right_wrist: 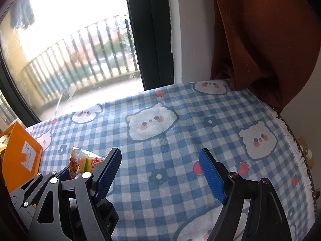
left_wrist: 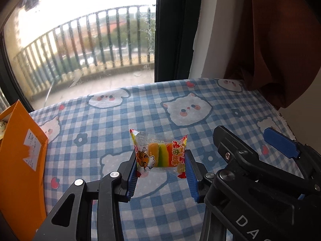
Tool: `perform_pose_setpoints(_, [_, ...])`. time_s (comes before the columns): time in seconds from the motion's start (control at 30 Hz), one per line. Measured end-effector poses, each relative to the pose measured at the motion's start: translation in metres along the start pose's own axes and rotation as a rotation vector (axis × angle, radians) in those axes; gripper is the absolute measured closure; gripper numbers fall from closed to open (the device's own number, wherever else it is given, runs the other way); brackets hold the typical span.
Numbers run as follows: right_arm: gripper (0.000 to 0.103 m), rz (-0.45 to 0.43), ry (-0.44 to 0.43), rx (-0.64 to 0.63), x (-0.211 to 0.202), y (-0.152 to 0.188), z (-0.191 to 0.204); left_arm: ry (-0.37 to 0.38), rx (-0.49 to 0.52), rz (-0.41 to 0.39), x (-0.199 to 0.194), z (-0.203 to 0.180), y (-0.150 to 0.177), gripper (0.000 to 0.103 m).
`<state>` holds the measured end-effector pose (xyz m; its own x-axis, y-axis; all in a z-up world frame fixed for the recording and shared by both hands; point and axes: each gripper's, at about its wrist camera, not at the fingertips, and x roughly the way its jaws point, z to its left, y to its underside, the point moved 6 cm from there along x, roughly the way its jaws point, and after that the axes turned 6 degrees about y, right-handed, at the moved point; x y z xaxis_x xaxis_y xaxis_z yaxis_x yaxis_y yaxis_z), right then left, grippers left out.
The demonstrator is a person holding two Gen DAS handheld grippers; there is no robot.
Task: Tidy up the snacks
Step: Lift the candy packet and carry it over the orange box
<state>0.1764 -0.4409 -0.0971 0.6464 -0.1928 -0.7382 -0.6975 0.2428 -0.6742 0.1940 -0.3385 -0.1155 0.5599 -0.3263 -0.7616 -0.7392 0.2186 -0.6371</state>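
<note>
My left gripper (left_wrist: 161, 167) is shut on a clear snack packet (left_wrist: 160, 151) with yellow, green and orange gummies and a cartoon print, held between its blue pads just above the checked tablecloth. The same packet shows at the left of the right wrist view (right_wrist: 84, 161), behind the left gripper's black arm. My right gripper (right_wrist: 160, 172) is open and empty over the cloth; it also shows at the right of the left wrist view (left_wrist: 252, 148). An orange cardboard box (left_wrist: 22, 160) stands at the left, also seen in the right wrist view (right_wrist: 22, 158).
The table carries a blue and white checked cloth with bear prints (right_wrist: 160, 120). A window with balcony railings (left_wrist: 90, 40) lies behind it. A brown curtain (right_wrist: 260, 40) hangs at the back right. The cloth's fringed edge (right_wrist: 297, 148) runs down the right side.
</note>
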Motion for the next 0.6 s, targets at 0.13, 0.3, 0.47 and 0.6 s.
perform_pose_setpoints(0.13, [0.021,-0.039,0.009,0.021,-0.023,0.003,-0.003,0.0,0.021,-0.035,-0.021,-0.003,0.003,0.06])
perform_pose_setpoints(0.3, [0.021,-0.061,-0.004,0.04,-0.049,0.012,0.001,0.02,0.022,-0.067,-0.046,-0.001,0.013,0.06])
perform_pose_setpoints(0.47, [0.021,-0.09,-0.015,0.033,-0.075,0.022,0.016,0.029,0.016,-0.107,-0.073,0.009,0.023,0.06])
perform_pose_setpoints(0.6, [0.021,-0.124,-0.032,0.026,-0.098,0.028,0.032,0.014,0.018,-0.157,-0.099,0.021,0.028,0.06])
